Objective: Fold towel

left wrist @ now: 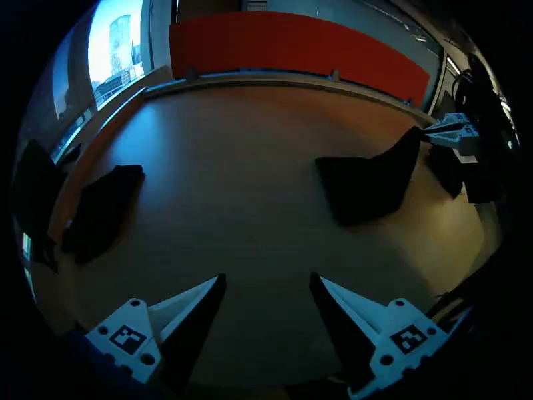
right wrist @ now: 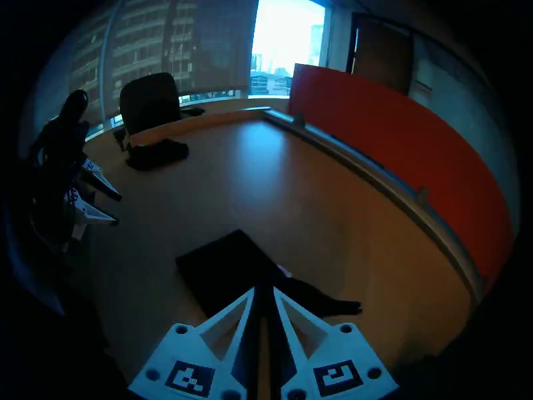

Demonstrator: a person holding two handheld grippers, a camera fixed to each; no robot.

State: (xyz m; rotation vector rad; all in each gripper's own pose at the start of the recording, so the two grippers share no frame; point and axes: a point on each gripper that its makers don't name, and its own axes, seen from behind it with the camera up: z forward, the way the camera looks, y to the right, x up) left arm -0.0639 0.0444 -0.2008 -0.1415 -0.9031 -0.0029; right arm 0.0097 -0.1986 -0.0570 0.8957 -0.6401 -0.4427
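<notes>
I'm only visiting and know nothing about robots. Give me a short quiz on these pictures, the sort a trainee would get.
1. True or false: the left gripper is open and holds nothing.
2. What is the right gripper pinching? A) a corner of the dark towel; B) the chair; C) the red panel.
3. Besides the towel, what else lies on the table, off toward the window side?

Key: 1 true. 2 A; the corner is lifted off the table while the rest still lies on it. 3 a second dark cloth.
</notes>
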